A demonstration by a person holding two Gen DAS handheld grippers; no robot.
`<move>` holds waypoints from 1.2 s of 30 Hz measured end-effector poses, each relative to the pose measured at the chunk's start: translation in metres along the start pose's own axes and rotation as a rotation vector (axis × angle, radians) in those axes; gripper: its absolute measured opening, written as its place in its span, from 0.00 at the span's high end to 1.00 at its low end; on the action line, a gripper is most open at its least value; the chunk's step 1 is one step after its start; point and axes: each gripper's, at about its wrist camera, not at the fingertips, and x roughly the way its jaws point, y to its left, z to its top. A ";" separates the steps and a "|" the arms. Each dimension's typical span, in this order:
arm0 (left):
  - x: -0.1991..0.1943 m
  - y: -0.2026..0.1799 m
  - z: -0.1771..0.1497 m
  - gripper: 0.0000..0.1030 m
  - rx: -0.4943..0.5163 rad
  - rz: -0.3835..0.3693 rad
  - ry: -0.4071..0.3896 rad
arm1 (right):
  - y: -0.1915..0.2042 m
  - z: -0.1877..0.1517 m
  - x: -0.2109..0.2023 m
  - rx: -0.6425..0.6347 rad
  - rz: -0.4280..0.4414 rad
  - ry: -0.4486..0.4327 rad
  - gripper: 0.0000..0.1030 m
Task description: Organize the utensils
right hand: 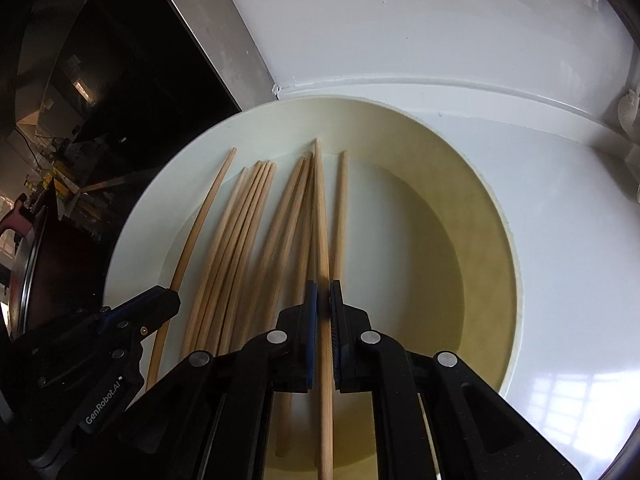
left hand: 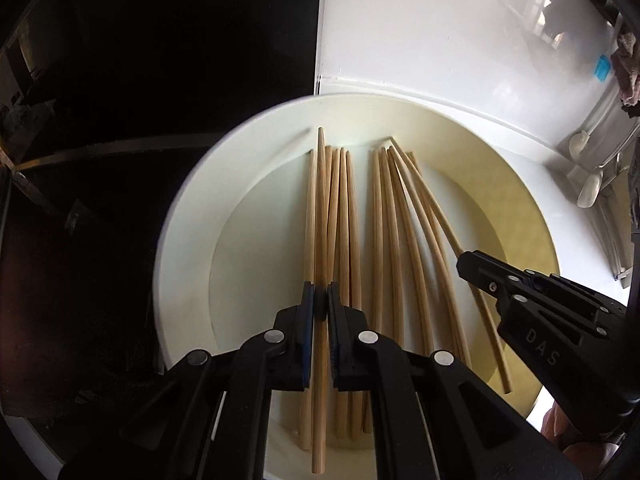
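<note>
A round cream plate point(left hand: 180, 220) point(right hand: 132, 232) on the white counter holds several wooden chopsticks point(left hand: 384, 220) point(right hand: 240, 232), lying roughly side by side. My left gripper point(left hand: 320, 292) is shut on one chopstick point(left hand: 320, 200), which runs between its pads above the left bunch. In the right wrist view the left gripper point(right hand: 170, 298) shows at the lower left over the plate's rim. My right gripper point(right hand: 323, 292) is shut on another chopstick point(right hand: 320, 208) over the plate's middle. In the left wrist view the right gripper point(left hand: 466, 262) comes in from the right.
A dark glass surface point(left hand: 160, 60) with a metal edge point(right hand: 208, 32) borders the white counter point(left hand: 400, 40) on the left. Pale spoons point(left hand: 590, 194) lie at the far right, with a cloth point(left hand: 626, 72) above them. A dark red pan point(right hand: 52, 248) stands left of the plate.
</note>
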 end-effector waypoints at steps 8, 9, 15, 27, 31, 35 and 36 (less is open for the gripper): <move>0.016 0.000 -0.002 0.92 -0.040 0.021 0.042 | -0.002 0.001 0.013 -0.044 -0.012 0.064 0.94; 0.015 0.000 -0.002 0.91 -0.045 0.028 0.041 | -0.003 0.001 0.012 -0.048 -0.011 0.063 0.94; 0.000 0.001 0.005 0.52 -0.073 0.063 -0.001 | -0.001 0.006 -0.002 -0.078 -0.024 0.029 0.92; -0.047 0.001 0.000 0.21 -0.110 0.147 -0.062 | -0.002 -0.010 -0.059 -0.118 -0.020 -0.023 0.59; -0.064 0.003 -0.006 0.18 -0.125 0.163 -0.085 | 0.002 -0.013 -0.068 -0.144 -0.031 -0.021 0.57; -0.077 0.002 -0.012 0.17 -0.136 0.170 -0.106 | 0.005 -0.014 -0.079 -0.148 -0.023 -0.031 0.51; -0.079 0.002 -0.014 0.17 -0.138 0.174 -0.110 | 0.005 -0.015 -0.082 -0.152 -0.026 -0.033 0.50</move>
